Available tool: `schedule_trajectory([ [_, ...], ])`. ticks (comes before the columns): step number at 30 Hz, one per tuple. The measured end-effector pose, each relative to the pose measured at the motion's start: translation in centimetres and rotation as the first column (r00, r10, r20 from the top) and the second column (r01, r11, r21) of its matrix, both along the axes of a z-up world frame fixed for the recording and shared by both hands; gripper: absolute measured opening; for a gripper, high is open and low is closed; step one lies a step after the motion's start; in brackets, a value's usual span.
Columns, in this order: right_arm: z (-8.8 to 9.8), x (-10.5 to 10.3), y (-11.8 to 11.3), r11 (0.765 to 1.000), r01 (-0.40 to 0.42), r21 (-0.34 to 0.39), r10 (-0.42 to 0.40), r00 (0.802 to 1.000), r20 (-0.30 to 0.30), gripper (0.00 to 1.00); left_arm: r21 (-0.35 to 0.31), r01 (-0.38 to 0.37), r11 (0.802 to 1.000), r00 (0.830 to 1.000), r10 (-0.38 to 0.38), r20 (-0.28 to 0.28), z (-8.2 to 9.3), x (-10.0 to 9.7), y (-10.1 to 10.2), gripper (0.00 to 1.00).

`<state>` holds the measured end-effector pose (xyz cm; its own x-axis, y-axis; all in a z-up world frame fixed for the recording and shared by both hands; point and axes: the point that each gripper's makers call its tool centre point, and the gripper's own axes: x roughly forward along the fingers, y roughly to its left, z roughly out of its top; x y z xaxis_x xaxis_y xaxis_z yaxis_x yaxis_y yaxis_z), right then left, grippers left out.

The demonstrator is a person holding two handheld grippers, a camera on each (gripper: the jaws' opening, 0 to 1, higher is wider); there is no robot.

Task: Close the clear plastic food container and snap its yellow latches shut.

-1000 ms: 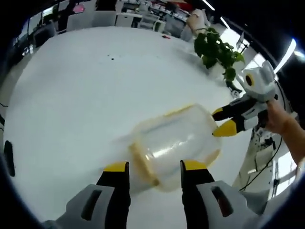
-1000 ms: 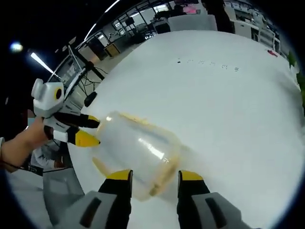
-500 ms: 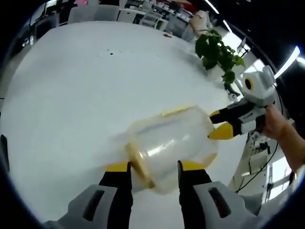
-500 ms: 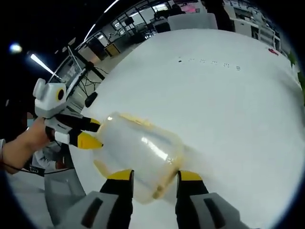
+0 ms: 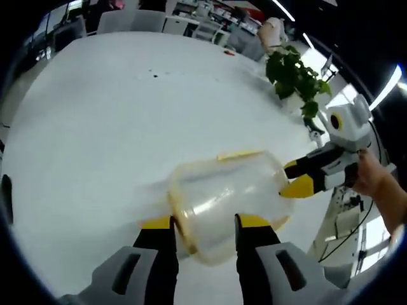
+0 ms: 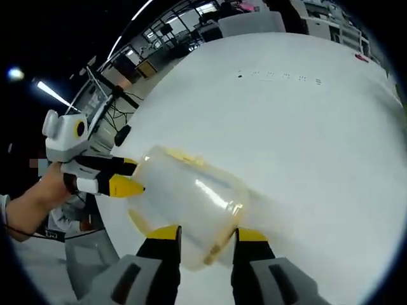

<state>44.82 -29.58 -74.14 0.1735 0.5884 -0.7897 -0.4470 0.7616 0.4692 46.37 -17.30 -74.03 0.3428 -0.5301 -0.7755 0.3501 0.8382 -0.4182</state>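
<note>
Container (image 5: 226,197) is being pinched between both grippers' jaws, left gripper (image 5: 202,222) and right gripper (image 6: 202,234), so I'd be squeezing evenly over each yellow latch (image 5: 239,154).

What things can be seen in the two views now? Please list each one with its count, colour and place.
food container: one, clear plastic with yellow rim and latches, on the white table between both grippers.
table: one, white, large, under the container.
plant: one, green leaves, at the table's far edge in the left gripper view.
chairs and desks: several, grey and white, beyond the table; details too small to tell.
left gripper: one, grey and black with yellow tips, jaws either side of the container's end.
right gripper: one, same colours, jaws at the container's other end.
hand: one, holding the right gripper.
</note>
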Motion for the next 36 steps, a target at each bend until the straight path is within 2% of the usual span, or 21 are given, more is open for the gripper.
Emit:
schedule_trajectory([
  [9,0.0,0.0,0.0,1.0,-0.01,-0.007,0.01,1.0,-0.013,0.29,0.001,0.0,1.0,1.0,0.0,-0.008,0.0,-0.3,0.1,0.33],
  [16,0.1,0.1,-0.2,1.0,0.007,0.02,-0.007,1.0,-0.011,0.31,-0.015,0.01,1.0,1.0,-0.01,0.005,0.0,-0.1,0.2,0.35],
  [17,0.1,0.1,-0.2,1.0,0.007,0.022,-0.007,1.0,-0.009,0.31,-0.009,0.017,1.0,1.0,-0.016,0.011,0.1,-0.1,0.1,0.35],
  [18,0.1,0.2,-0.3,1.0,0.003,0.021,-0.003,1.0,-0.002,0.3,0.035,0.085,0.996,0.993,-0.088,0.076,0.5,0.3,0.2,0.35],
  [23,0.4,0.2,-0.5,0.999,-0.032,-0.007,0.032,0.999,0.025,0.3,0.056,0.096,0.994,0.992,-0.1,0.072,0.7,0.1,0.4,0.32],
  [27,0.7,0.2,-0.5,0.998,-0.065,-0.017,0.066,0.997,0.026,0.32,0.049,0.118,0.992,0.991,-0.121,0.064,0.7,-0.3,0.3,0.36],
  [28,0.8,0.3,-0.5,0.996,-0.089,-0.022,0.09,0.995,0.048,0.32,0.051,0.124,0.991,0.99,-0.127,0.067,0.8,-0.3,0.4,0.37],
  [32,1.1,0.1,-0.6,0.989,-0.143,-0.048,0.146,0.987,0.065,0.34,0.067,0.171,0.983,0.982,-0.176,0.07,0.9,-0.5,0.5,0.38],
  [33,1.1,0.0,-0.8,0.987,-0.152,-0.059,0.156,0.986,0.063,0.34,0.077,0.208,0.975,0.972,-0.215,0.1,1.2,-0.3,0.4,0.36],
  [36,1.5,0.2,-0.6,0.988,-0.15,-0.043,0.152,0.987,0.057,0.32,0.081,0.212,0.974,0.971,-0.219,0.1,1.5,-0.4,0.6,0.36],
])
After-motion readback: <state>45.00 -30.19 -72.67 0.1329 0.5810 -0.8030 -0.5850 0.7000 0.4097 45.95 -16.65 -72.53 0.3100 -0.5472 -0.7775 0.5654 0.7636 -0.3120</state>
